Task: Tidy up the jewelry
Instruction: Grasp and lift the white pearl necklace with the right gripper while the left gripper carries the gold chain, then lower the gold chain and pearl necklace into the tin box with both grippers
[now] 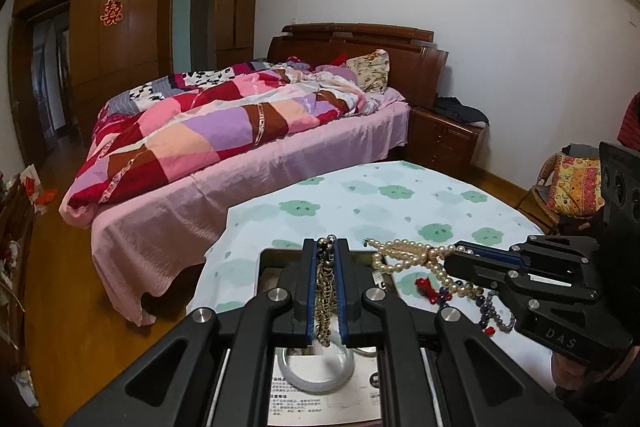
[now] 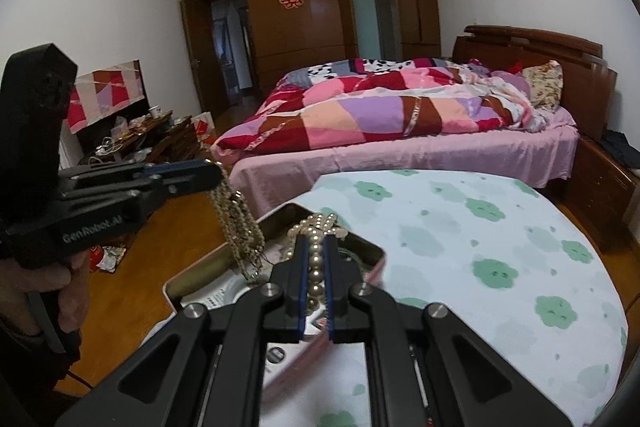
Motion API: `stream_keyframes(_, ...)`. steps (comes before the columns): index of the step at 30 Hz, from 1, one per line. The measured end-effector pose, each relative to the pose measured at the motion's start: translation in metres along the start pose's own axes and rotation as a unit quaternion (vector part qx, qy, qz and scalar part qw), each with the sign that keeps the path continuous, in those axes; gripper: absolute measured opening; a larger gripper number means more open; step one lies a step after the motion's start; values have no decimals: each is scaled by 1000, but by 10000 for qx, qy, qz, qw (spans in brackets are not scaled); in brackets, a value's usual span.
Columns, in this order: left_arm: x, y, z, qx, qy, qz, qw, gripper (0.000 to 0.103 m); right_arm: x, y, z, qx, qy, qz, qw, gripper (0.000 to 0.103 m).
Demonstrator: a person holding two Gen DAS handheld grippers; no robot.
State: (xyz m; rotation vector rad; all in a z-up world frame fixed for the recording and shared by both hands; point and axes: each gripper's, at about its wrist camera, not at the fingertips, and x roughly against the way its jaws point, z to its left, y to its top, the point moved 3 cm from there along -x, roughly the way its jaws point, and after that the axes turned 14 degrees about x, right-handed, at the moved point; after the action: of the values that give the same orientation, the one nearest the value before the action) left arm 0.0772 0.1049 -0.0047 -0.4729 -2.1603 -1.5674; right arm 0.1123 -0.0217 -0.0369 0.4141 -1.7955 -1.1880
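Left gripper (image 1: pixel 326 247): fingers clenched on a bundle of gold chains (image 1: pixel 325 291), which hangs down over an open tin box (image 2: pixel 224 255). The box sits at the worktop's (image 2: pixel 460 247) near left edge, on a white cloth printed with green clouds. Inside the box lie a pale bangle (image 1: pixel 316 367) and printed paper (image 1: pixel 324 395).

Right gripper (image 2: pixel 316 247): fingers clenched on a pearl necklace (image 2: pixel 316 267), held above the box's right side. In the left wrist view the pearls loop out from its tips, tangled with a dark beaded string (image 1: pixel 492 311) and a small red ornament (image 1: pixel 426 289) hanging towards the cloth.

Surroundings: a bed (image 1: pixel 248 163) with a patchwork quilt stands just beyond the worktop's far edge; a wooden nightstand (image 1: pixel 448 135) near its far right corner; a cushioned chair (image 1: pixel 568 187) at the right edge; a cluttered dresser (image 2: pixel 148 135) to the left across the floor.
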Motion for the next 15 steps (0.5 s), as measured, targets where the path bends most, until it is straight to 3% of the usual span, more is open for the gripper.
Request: stream_keyframes(15,-25,-17,19,149,171,341,9992,7,-33,-10,24,56,240,249,9994,9)
